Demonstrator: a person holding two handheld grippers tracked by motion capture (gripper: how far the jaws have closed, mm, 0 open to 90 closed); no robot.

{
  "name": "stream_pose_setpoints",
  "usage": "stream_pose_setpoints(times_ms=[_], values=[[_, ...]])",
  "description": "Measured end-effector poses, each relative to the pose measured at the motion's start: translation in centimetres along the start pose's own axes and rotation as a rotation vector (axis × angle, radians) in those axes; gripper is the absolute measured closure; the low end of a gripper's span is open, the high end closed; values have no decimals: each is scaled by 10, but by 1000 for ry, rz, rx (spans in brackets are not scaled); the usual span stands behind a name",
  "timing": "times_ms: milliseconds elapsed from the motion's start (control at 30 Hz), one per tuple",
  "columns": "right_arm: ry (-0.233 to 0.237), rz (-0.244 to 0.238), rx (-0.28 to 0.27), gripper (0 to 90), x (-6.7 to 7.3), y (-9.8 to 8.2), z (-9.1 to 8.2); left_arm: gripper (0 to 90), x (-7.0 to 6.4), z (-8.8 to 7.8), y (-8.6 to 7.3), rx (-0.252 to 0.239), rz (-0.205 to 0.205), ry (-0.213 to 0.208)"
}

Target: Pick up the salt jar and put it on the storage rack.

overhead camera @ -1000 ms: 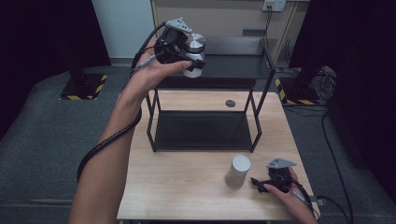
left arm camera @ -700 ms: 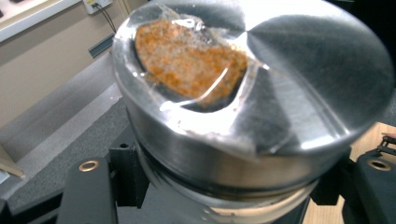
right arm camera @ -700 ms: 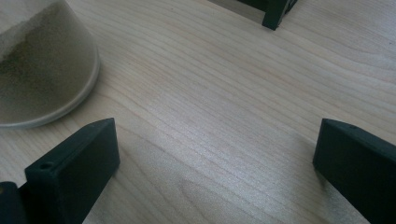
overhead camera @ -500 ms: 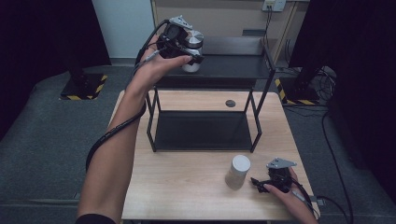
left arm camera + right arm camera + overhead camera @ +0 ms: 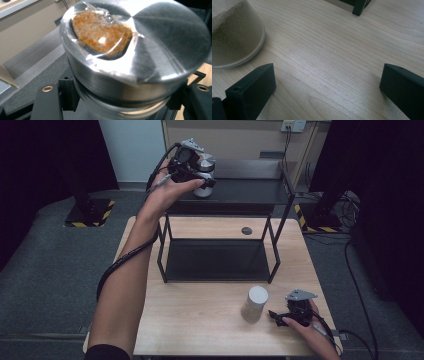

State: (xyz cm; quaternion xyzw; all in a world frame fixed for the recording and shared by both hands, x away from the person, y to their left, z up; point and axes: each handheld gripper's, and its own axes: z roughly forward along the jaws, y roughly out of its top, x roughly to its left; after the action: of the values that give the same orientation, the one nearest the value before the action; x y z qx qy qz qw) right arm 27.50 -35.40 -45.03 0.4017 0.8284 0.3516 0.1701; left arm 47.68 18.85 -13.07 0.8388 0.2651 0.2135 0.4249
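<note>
A spice jar (image 5: 203, 190) with a shiny metal lid is at the left end of the black rack's top shelf (image 5: 247, 190). My left gripper (image 5: 200, 172) is shut on it, a jaw on each side just under the lid. I cannot tell whether its base touches the shelf. In the left gripper view the lid (image 5: 160, 42) has a clear window over orange spice (image 5: 101, 31). My right gripper (image 5: 283, 316) rests open on the wooden table (image 5: 200, 330) at the front right. A white-lidded jar (image 5: 255, 303) stands just to its left, and its base (image 5: 234, 37) lies outside the left jaw.
The rack's lower shelf (image 5: 215, 260) sits mid-table between thin black legs, and one foot (image 5: 359, 6) lies ahead of the right gripper. A small dark disc (image 5: 246, 230) lies on the table behind the rack. Dark floor surrounds the table.
My left hand has shifted a little with the jar, sinking slightly toward the top shelf. The right gripper and the white-lidded jar have stayed put.
</note>
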Motion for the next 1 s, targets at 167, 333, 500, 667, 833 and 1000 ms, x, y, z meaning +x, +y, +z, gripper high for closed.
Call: stream_pose_setpoints(times_ms=[167, 333, 500, 667, 833, 1000], values=[[0, 0, 0, 13, 0, 0, 0, 298, 1, 2, -1, -7, -7, 3], [0, 0, 0, 13, 0, 0, 0, 298, 6, 3, -3, -14, -32, -12], [0, -1, 0, 13, 0, 0, 0, 297, 8, 4, -5, -17, -48, -16], [0, 0, 0, 13, 0, 0, 0, 297, 11, 4, -9, -27, -72, -22], [0, 0, 0, 13, 0, 0, 0, 296, 14, 4, -14, -42, -89, -29], [0, 0, 0, 13, 0, 0, 0, 296, 14, 5, -15, -47, -96, -30]])
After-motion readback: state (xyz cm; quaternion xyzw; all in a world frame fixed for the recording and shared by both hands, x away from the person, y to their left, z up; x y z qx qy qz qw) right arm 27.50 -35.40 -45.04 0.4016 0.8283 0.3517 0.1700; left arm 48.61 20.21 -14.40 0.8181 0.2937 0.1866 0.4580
